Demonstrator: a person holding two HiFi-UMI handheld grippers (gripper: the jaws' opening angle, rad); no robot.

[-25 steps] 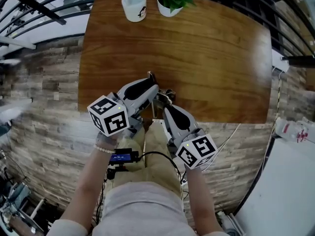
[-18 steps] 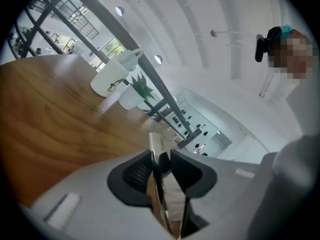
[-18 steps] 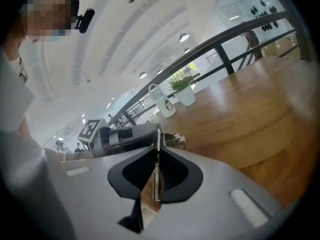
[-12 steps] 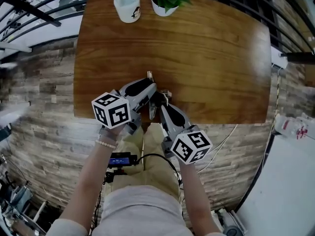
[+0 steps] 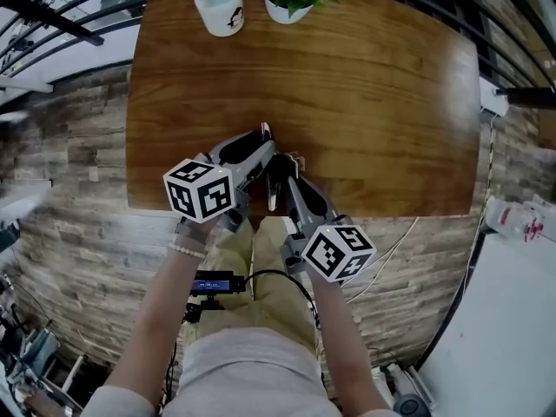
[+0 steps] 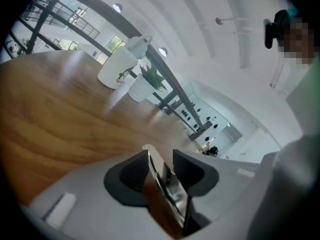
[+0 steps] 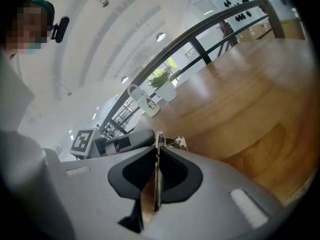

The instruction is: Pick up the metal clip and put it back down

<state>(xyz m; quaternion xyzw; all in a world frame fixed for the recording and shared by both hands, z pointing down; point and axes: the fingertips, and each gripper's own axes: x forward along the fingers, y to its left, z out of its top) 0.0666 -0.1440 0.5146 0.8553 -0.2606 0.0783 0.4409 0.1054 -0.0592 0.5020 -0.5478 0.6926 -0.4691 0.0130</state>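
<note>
The right gripper point(image 7: 158, 140) has crept forward along the table point(image 5: 382, 102) in the last second and closed in on the left gripper point(image 6: 160, 159), so the two now sit almost side by side near the table's near edge. The metal clip point(image 7: 174, 143) has come along with it. It sits right at the tips of the right jaws, a touch to their right, with its wire loops poking out beyond them. Those jaws are pressed together with no gap showing, and they seem to pinch the clip at its edge. The left jaws are also drawn nearly together, with nothing between them that I can make out. I'd say the pick-up is done or nearly so. Setting the clip back down is still to come.
</note>
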